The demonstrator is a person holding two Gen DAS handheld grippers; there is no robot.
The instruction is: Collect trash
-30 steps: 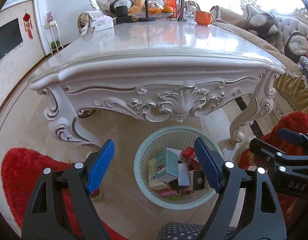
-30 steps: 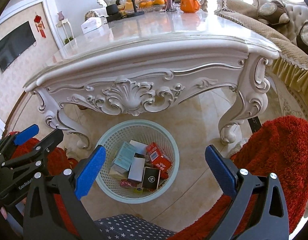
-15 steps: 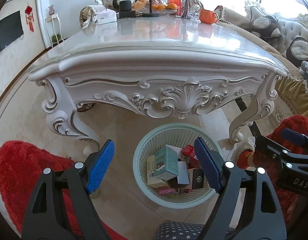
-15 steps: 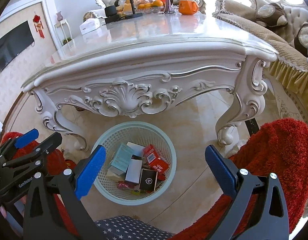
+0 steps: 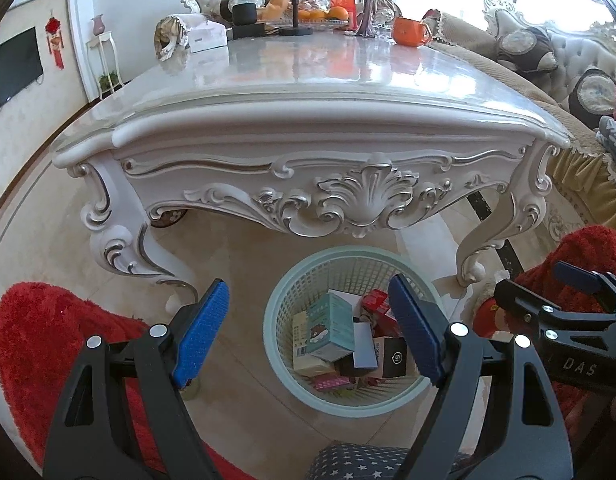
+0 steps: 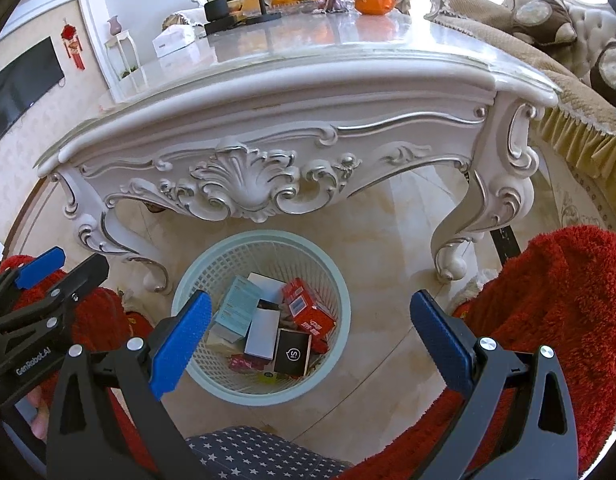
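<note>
Both claws hang with their jaws wide and nothing between the blue pads. From its own camera the left claw [image 5: 308,328] points down at a pale green mesh wastebasket [image 5: 284,376] standing on the tiled floor [image 5: 236,256] just in front of the ornate white table [image 5: 348,148]. The right claw [image 6: 308,336] frames the same wastebasket [image 6: 340,292] from the other side, and each claw shows at the edge of the other's view.

Inside the basket lies the collected trash: a teal carton [image 5: 328,326] on top of the pile, a red box [image 6: 308,312] beside it, a white box [image 6: 262,332] and a black box [image 6: 293,352] with a round white logo, all heaped against one another. A pink packet [image 5: 332,382] lies at the bottom.

On the glossy marble tabletop [image 5: 328,76] nothing lies at the near end. At the far end stand an orange mug [image 5: 408,32], a white tissue box [image 5: 208,36], a fruit plate with oranges [image 5: 324,14] and a vase [image 5: 368,16].

Red shaggy fabric [image 6: 556,304] shows at both sides near the claws, and a dark star-patterned cushion [image 6: 256,452] lies at the bottom edge.
</note>
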